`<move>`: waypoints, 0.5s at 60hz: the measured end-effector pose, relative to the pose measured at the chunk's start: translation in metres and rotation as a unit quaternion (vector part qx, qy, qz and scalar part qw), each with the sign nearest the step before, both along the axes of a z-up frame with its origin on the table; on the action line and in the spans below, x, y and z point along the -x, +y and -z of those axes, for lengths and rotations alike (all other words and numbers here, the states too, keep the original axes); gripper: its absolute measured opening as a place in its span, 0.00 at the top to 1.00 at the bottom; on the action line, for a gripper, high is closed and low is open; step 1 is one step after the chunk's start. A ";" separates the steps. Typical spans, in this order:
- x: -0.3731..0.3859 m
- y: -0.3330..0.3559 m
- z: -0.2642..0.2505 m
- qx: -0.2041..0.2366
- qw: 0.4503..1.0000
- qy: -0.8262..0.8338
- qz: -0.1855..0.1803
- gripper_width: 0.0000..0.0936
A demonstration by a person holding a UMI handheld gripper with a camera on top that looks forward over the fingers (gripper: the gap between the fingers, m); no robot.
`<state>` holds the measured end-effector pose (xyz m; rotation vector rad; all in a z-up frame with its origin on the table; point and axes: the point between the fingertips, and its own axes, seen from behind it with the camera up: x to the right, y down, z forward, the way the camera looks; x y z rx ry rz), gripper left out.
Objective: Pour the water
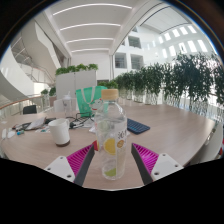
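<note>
A clear plastic water bottle (111,135) with a pale cap and a label with yellow and green fruit stands upright on the light wooden table (160,140). It stands between my gripper's (113,152) two fingers. The left pink pad (84,158) is close against the bottle. A thin strip of table shows between the bottle and the right pad (145,156). The gripper is open around the bottle. A white cup (61,131) stands on the table to the left, beyond the left finger.
A dark flat notebook (137,127) lies on the table beyond the bottle to the right. Small items clutter the table's far left (30,124). Green chairs (88,98) and a row of potted plants (165,80) stand behind the table.
</note>
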<state>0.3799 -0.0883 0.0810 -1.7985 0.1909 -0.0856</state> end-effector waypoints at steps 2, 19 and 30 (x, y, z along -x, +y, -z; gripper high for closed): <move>0.000 0.013 -0.001 -0.014 1.000 -0.005 -0.004 0.13; 0.001 0.060 0.005 -0.072 0.997 -0.027 -0.022 0.46; 0.002 0.063 0.014 -0.007 1.000 -0.001 -0.009 0.61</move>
